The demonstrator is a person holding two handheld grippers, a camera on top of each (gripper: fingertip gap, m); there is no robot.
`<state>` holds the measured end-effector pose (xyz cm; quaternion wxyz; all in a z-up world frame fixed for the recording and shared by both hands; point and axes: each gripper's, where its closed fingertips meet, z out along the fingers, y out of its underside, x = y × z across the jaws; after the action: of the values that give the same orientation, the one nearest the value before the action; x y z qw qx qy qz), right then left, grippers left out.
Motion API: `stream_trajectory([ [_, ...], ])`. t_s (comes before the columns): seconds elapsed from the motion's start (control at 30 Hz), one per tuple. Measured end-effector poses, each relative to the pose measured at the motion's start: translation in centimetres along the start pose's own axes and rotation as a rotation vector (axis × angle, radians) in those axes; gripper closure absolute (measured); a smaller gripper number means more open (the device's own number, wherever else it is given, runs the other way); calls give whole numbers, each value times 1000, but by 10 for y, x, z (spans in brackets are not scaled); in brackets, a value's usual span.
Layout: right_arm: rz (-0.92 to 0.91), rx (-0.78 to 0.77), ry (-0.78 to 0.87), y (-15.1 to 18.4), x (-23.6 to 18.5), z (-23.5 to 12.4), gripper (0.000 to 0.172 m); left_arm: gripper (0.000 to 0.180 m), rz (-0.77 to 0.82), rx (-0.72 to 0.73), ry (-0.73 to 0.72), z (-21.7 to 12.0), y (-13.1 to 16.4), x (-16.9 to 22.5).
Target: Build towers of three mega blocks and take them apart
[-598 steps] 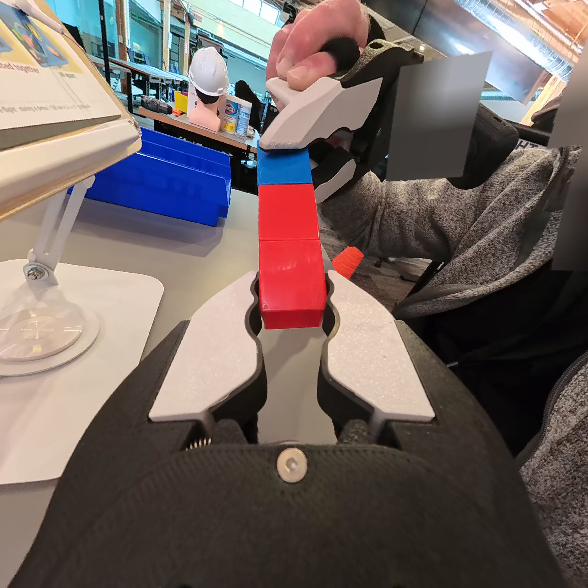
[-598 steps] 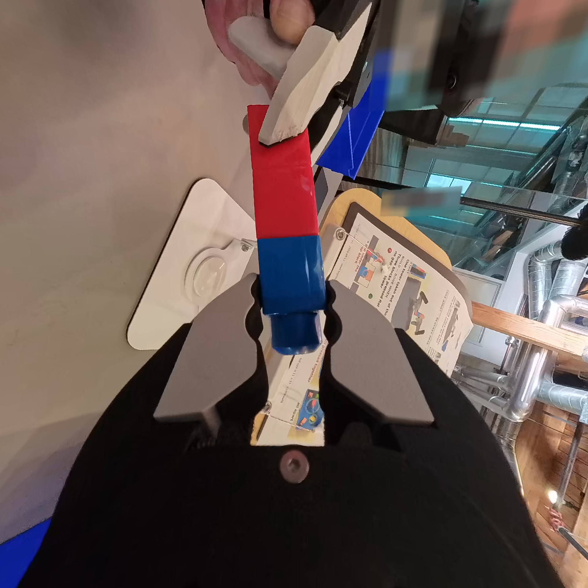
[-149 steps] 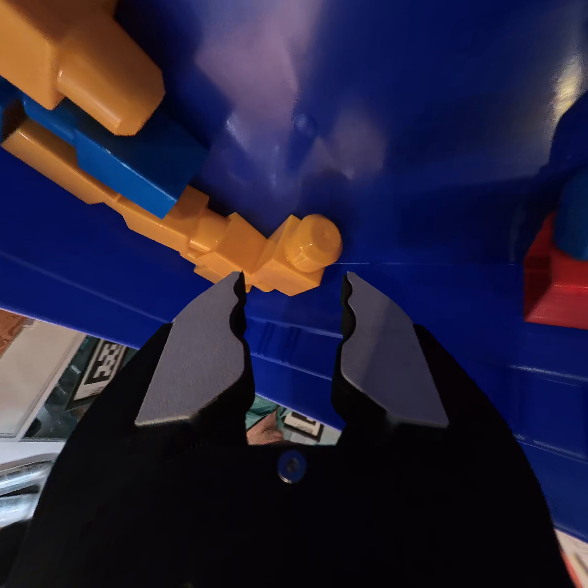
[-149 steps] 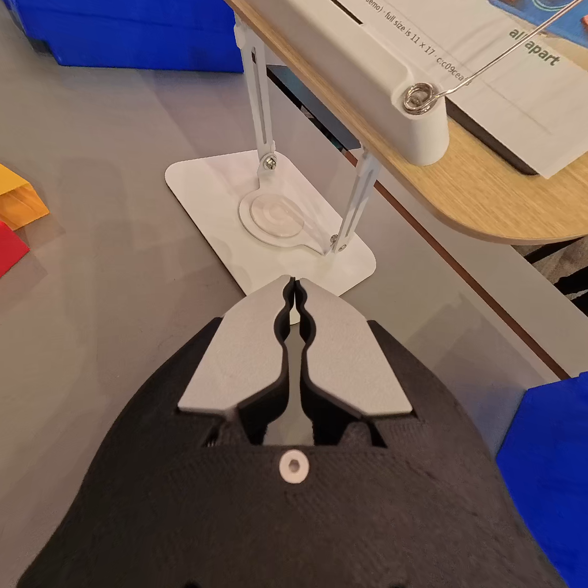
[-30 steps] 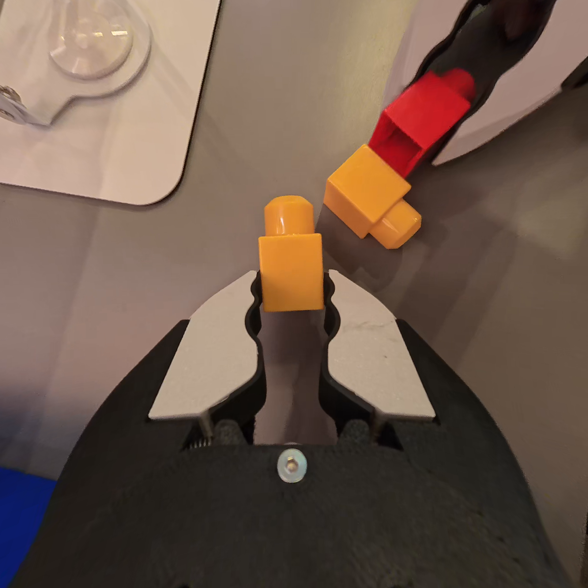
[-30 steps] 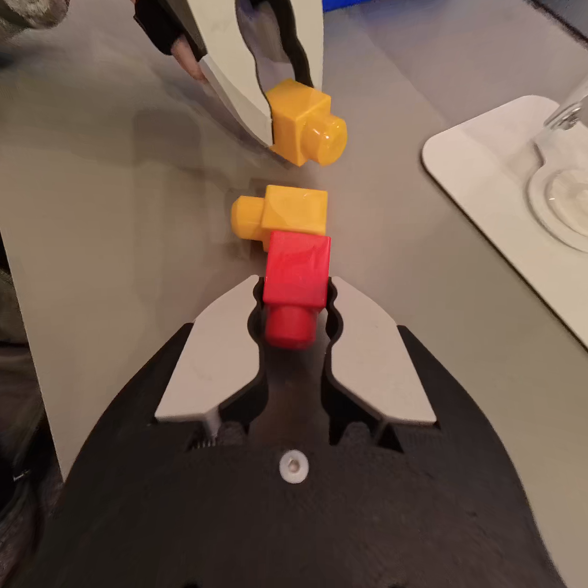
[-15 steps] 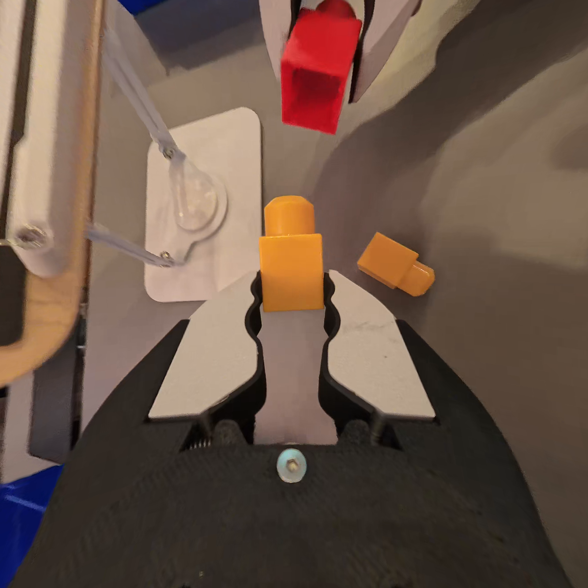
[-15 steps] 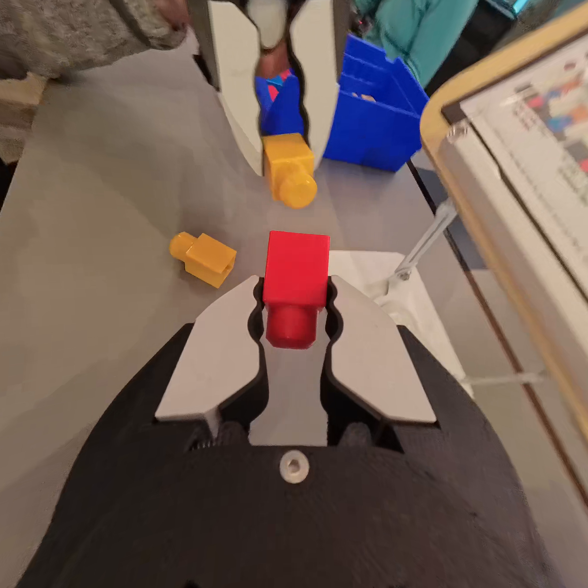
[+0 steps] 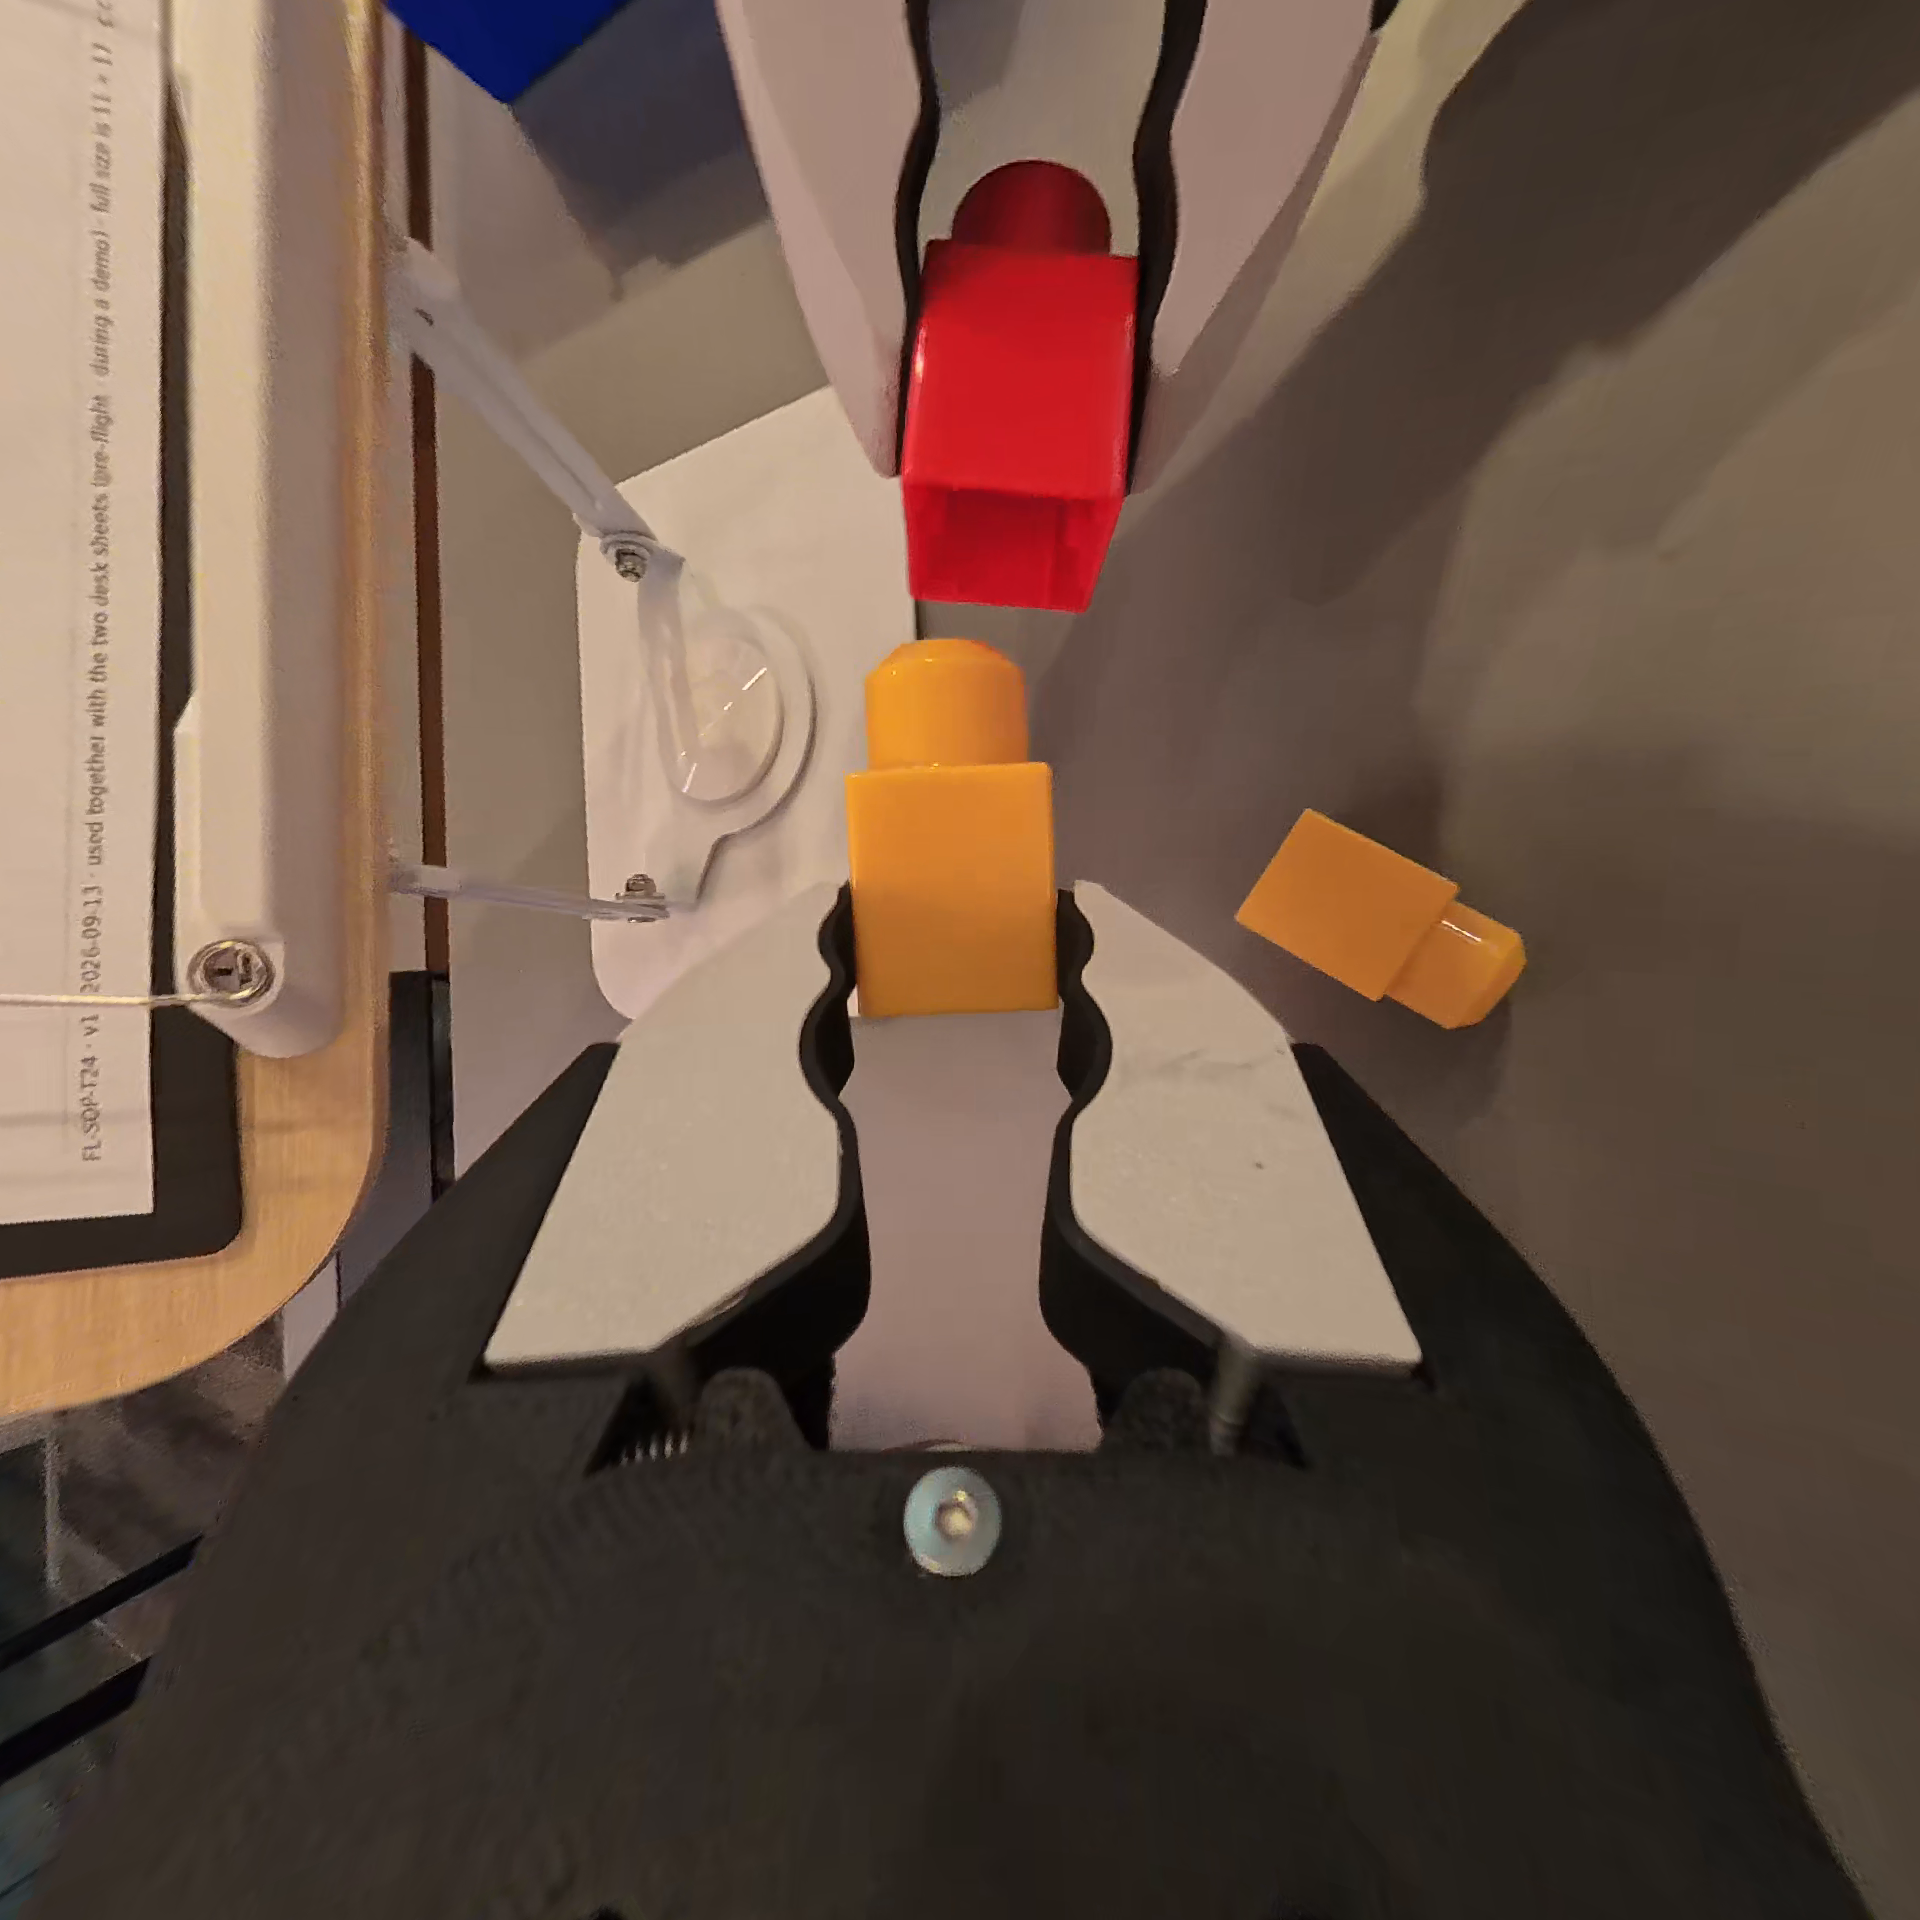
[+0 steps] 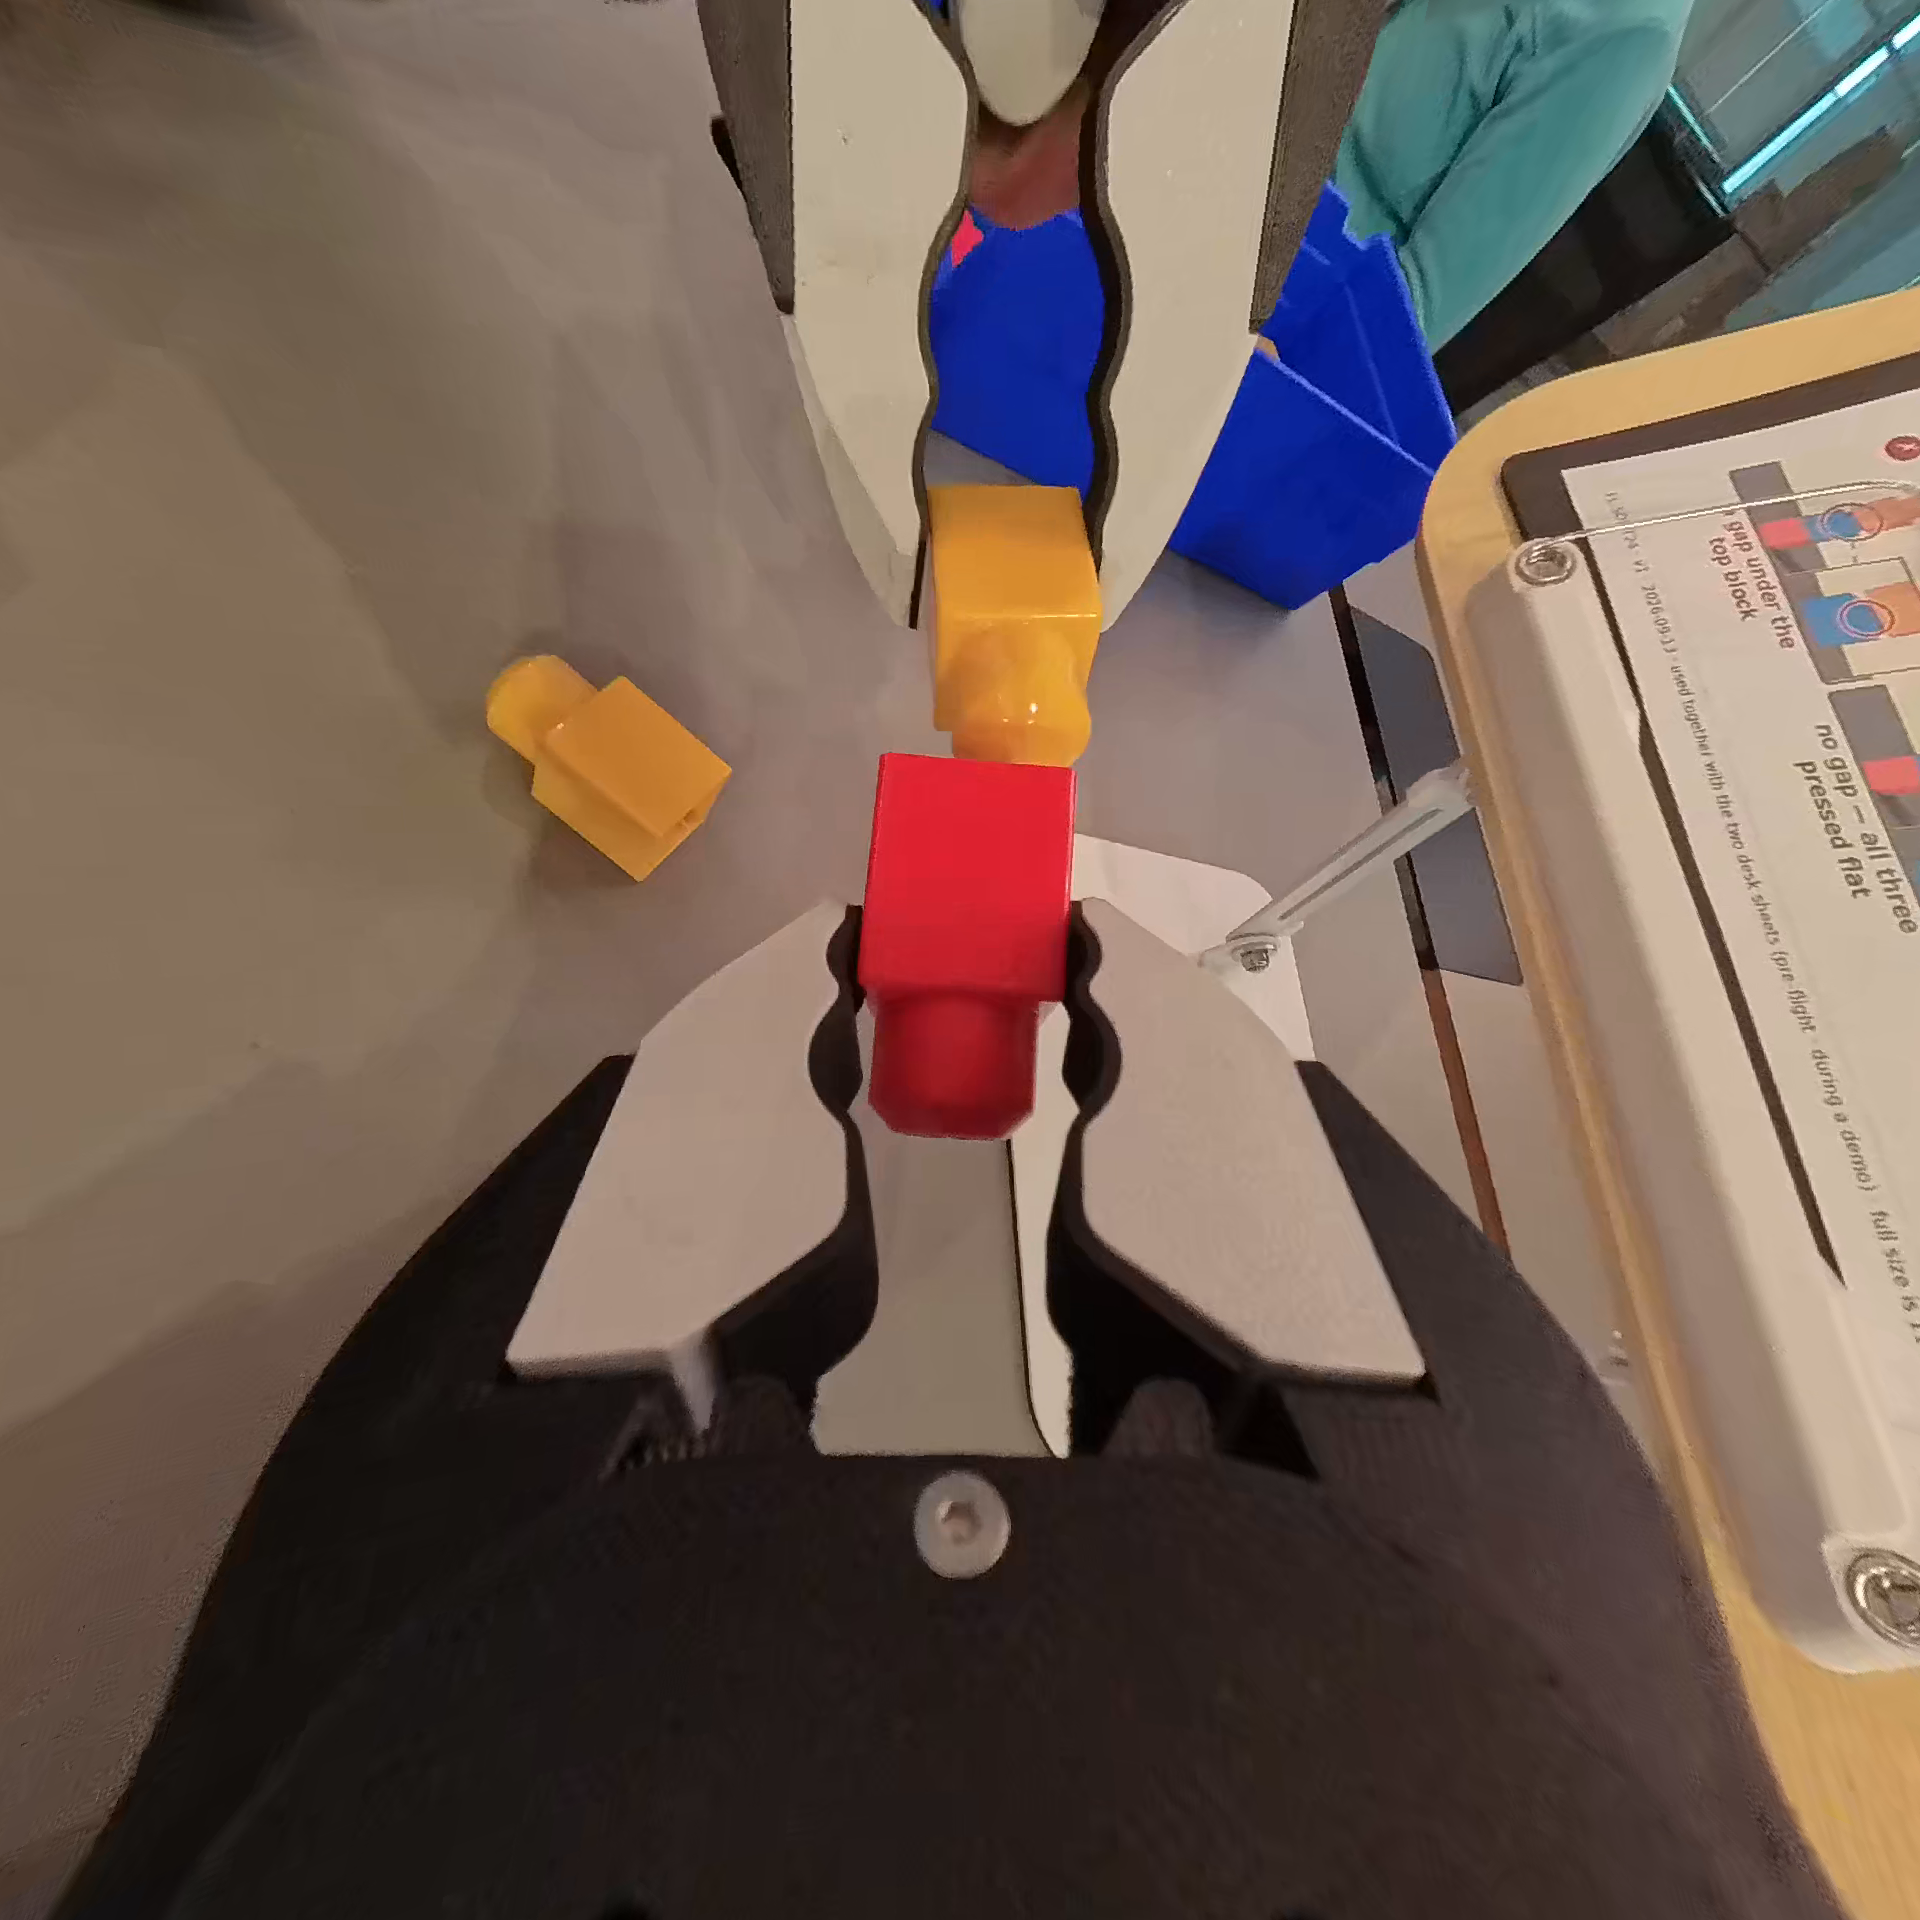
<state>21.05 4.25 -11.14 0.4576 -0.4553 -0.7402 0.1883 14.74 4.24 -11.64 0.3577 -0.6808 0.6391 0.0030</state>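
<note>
Holding an orange block [image 9: 951, 894] in my left jaws and a red block [image 10: 966, 873] in my right, stud facing socket, just apart above the bench [image 10: 260, 416]. Both look light, rigid, glossy (likely slippery), so I grip the flat sides.

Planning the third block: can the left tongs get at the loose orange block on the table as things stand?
Probably not yet. The left tongs are clamped on an orange block, so they have no free grip. The loose orange block lies on its side on the grey table with nothing covering it.
</note>
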Motion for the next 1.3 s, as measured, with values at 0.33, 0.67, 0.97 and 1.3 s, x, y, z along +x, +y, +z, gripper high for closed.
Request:
stream_trajectory([
  [0.33,-102,-53,45,2,-3,3,134,144,59,-5,-26,2,-11,7],
  [0.67,-197,-86,106,-1,-4,3,135,144,165,-34,-122,6,-21,10],
  [0.97,-231,-59,159,-12,0,-8,135,145,277,0,-258,-6,-37,6],
  [1.3,-261,-17,177,-21,0,-17,135,145,339,65,-316,-14,-47,5],
])
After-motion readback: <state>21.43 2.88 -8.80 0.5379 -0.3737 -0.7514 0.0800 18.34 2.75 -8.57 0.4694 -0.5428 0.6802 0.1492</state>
